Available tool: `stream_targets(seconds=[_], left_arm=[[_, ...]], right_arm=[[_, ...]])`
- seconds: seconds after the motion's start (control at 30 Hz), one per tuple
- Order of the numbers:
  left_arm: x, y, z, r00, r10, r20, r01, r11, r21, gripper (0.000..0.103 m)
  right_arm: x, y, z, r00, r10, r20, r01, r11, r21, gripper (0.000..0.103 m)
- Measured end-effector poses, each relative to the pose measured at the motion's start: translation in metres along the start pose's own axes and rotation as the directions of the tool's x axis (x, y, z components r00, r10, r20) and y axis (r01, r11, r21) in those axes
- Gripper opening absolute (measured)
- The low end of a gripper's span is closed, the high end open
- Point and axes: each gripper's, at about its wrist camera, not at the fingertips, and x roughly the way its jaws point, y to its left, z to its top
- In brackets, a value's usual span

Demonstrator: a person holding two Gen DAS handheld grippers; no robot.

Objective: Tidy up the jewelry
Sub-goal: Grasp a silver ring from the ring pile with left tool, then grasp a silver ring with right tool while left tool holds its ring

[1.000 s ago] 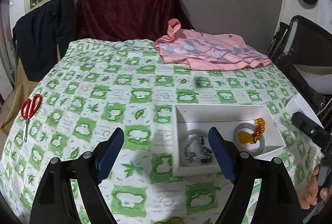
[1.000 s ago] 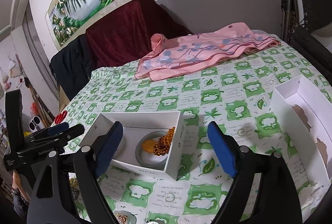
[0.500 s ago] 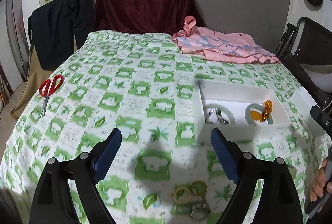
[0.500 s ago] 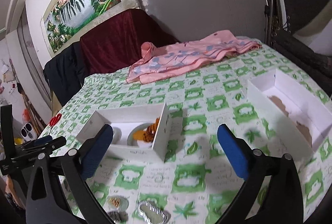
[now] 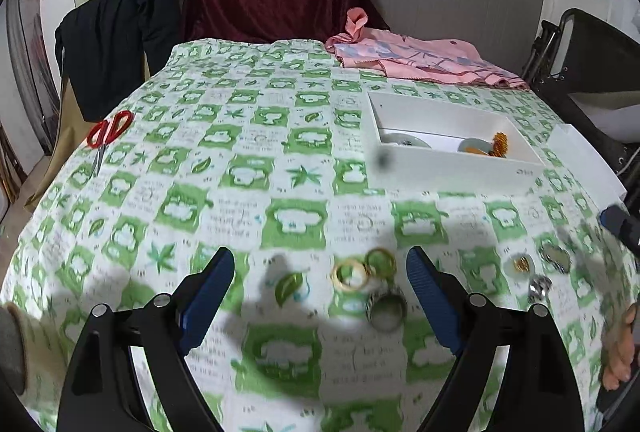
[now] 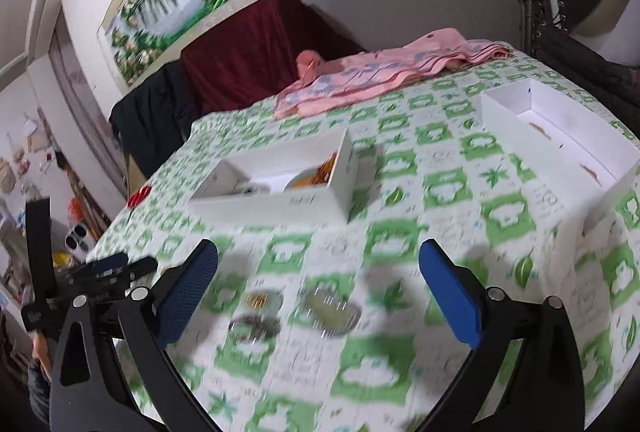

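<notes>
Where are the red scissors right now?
In the left wrist view, the red scissors lie on the green checked tablecloth near its far left edge, well left of the white box.

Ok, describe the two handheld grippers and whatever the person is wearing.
Both match: the left gripper and right gripper each have two black plastic arms with triangular cut-outs and silver rivets, ending in blue textured finger pads. No cables show. From the right wrist view, the left gripper's body carries small white lettering, too blurred to read. A grey cuff appears at the left wrist view's edge.
</notes>
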Motion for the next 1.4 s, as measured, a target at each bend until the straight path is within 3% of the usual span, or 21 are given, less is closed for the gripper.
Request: stream_targets(seconds=[0.17,0.33,0.63,0.7,0.73,0.97,1.07,1.1,1.27,1.4], left_arm=[[-0.007,-0.01,-0.011,0.999,-0.039,-0.008,0.039,0.998,0.044,0.086],[-0.007,-0.027,-0.018,0.999,-0.031,-0.008,0.032,0.991,0.126,0.083],[0.009,-0.03,-0.02,0.996,-0.039,-0.076,0.05,0.987,0.151,0.048],[0.013,-0.032,-0.021,0.995,-0.039,-0.093,0.053,0.986,0.16,0.029],[0.014,-0.032,-0.021,0.994,-0.039,-0.099,0.055,0.985,0.163,0.024],[0.006,-0.016,-0.017,0.997,-0.04,-0.058,0.046,0.994,0.099,0.025],[0.002,-0.002,-0.012,0.998,-0.039,-0.041,0.04,0.998,0.039,0.025],[0.001,0.003,-0.011,0.999,-0.036,-0.037,0.037,0.999,0.02,0.025],[-0.001,0.024,-0.008,0.999,-0.027,-0.036,0.025,0.998,-0.059,0.025],[-0.003,0.024,-0.007,0.999,-0.017,-0.032,0.015,0.998,-0.058,0.025]], right_arm=[[-0.005,0.013,-0.014,1.0,0.002,-0.024,-0.003,0.999,-0.048,0.096],[-0.006,0.013,-0.016,1.0,0.006,-0.03,-0.008,0.999,-0.044,0.096],[-0.004,0.016,-0.015,0.999,0.02,-0.044,-0.022,0.998,-0.056,0.096],[-0.004,0.016,-0.015,0.999,0.02,-0.045,-0.023,0.998,-0.059,0.096],[-0.004,0.017,-0.016,0.999,0.021,-0.045,-0.024,0.998,-0.063,0.096],[-0.002,0.025,-0.017,0.998,0.025,-0.058,-0.031,0.994,-0.104,0.096],[0.002,0.036,-0.021,0.994,0.04,-0.105,-0.055,0.987,-0.149,0.092],[0.005,0.042,-0.024,0.991,0.047,-0.129,-0.069,0.983,-0.172,0.085],[0.018,0.06,-0.031,0.981,0.009,-0.196,-0.058,0.968,-0.246,0.071],[0.034,0.064,-0.035,0.966,-0.024,-0.258,-0.045,0.965,-0.259,0.056]])
